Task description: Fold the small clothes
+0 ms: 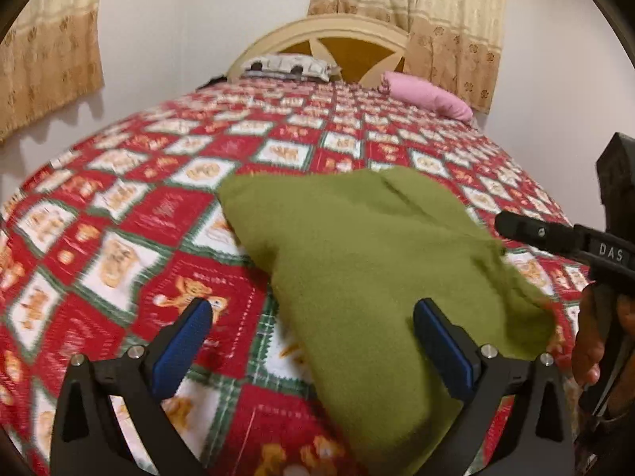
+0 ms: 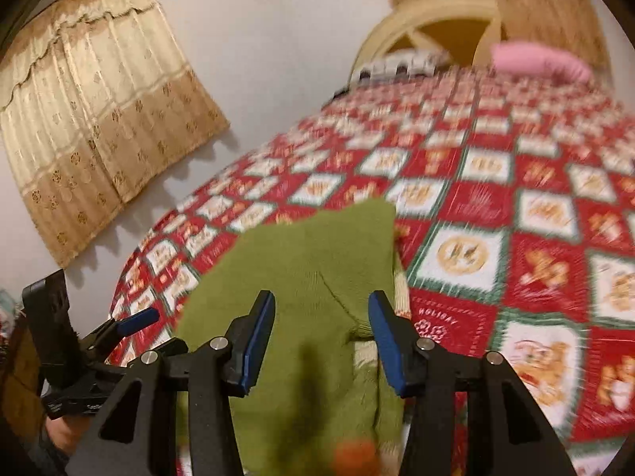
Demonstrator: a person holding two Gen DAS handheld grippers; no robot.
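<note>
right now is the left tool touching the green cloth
Cannot tell. In the left wrist view the left tool stands wide open; the green cloth lies against its right pad, but blur hides any contact.

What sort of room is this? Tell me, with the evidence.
Most likely a bedroom: a bed with a headboard, pillows at its head, and curtains on the wall.

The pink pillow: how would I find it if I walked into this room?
Start at the bed with its red and white checked quilt and look to the curved cream headboard. The pink pillow lies at that end, right of a patterned grey-white pillow. It alone is plain pink.
</note>
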